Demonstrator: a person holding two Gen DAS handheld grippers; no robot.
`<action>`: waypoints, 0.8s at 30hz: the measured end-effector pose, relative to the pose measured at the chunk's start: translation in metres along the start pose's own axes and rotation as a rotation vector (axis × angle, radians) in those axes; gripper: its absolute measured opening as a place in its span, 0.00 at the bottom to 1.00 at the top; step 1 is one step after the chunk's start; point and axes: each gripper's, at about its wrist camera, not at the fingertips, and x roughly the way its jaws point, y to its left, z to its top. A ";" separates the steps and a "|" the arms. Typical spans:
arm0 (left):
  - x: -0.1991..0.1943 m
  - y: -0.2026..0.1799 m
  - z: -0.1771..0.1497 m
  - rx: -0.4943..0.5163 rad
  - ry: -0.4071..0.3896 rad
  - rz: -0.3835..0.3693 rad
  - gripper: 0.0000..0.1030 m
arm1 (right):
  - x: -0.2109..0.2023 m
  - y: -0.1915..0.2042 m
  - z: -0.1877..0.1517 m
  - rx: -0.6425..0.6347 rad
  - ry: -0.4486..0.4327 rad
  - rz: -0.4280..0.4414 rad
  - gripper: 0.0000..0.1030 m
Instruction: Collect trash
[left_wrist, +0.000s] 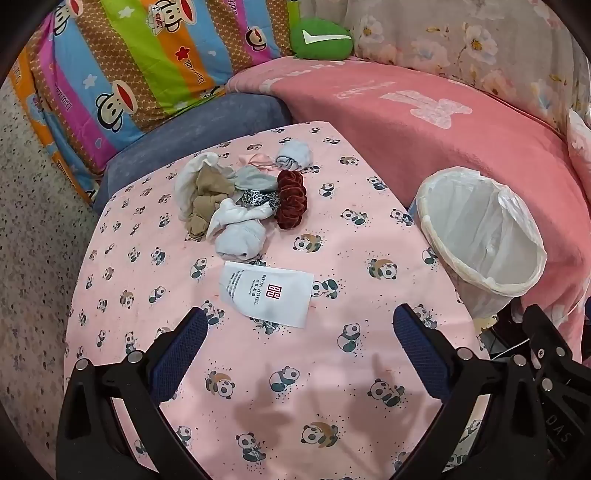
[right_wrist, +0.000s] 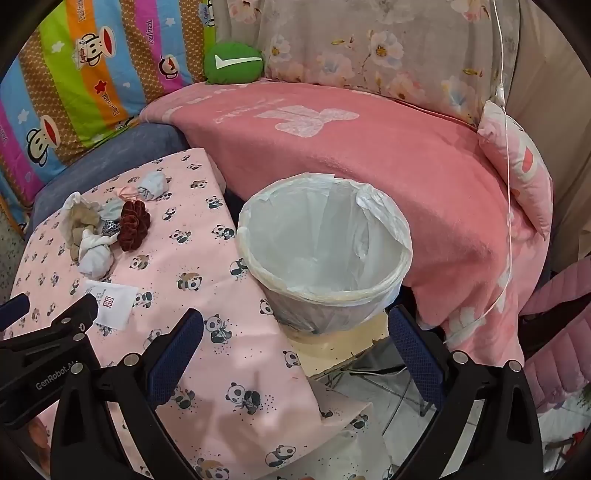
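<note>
L tool (left_wrist: 299, 328) wide open, empty; white packet (left_wrist: 267, 291) just ahead, long axis crosswise. R tool (right_wrist: 295, 328) open, empty, at bin (right_wrist: 325, 291).

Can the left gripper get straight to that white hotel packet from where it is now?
Probably yes. The left gripper is open and empty, and the white hotel packet lies flat just ahead, with only bare panda cloth between.

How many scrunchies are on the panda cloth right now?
2. A dark red scrunchie lies at the right edge of the sock pile; a leopard-print scrunchie touches its left side, partly buried. More may hide under the socks.
</note>
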 end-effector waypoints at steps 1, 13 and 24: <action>0.000 0.000 0.000 0.001 -0.002 0.000 0.93 | 0.000 0.000 0.000 0.004 -0.001 0.007 0.95; -0.002 0.004 -0.002 -0.007 -0.019 0.000 0.93 | -0.003 0.004 0.002 -0.008 -0.021 -0.016 0.95; -0.005 0.003 0.000 -0.006 -0.022 0.004 0.93 | -0.003 0.004 0.003 -0.019 -0.027 -0.038 0.95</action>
